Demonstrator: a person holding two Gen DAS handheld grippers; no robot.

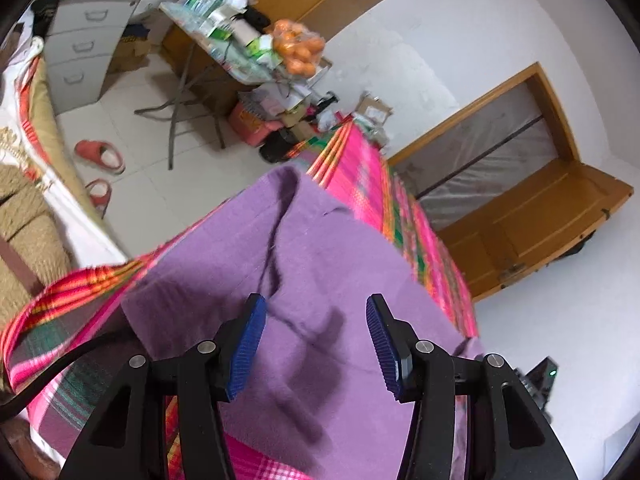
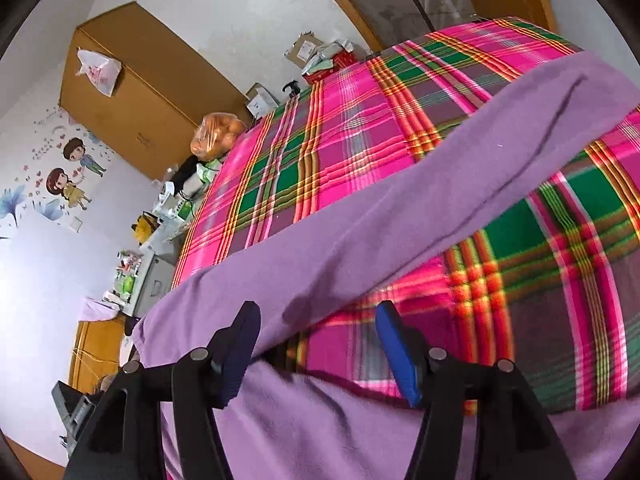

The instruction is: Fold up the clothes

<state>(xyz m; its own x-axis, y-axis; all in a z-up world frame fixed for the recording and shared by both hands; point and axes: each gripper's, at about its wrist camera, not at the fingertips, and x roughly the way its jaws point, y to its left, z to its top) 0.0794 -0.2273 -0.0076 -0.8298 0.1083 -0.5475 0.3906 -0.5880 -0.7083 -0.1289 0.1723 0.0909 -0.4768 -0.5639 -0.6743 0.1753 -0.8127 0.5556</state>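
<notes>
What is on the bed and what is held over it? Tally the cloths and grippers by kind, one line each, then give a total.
Purple garment: 1
Plaid bedsheet: 1
Grippers: 2, the left gripper and the right gripper, both open above the garment
Total: 4

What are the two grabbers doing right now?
Left gripper: open, holding nothing, above the soft purple cloth.
Right gripper: open, holding nothing, over the purple cloth's edge.
</notes>
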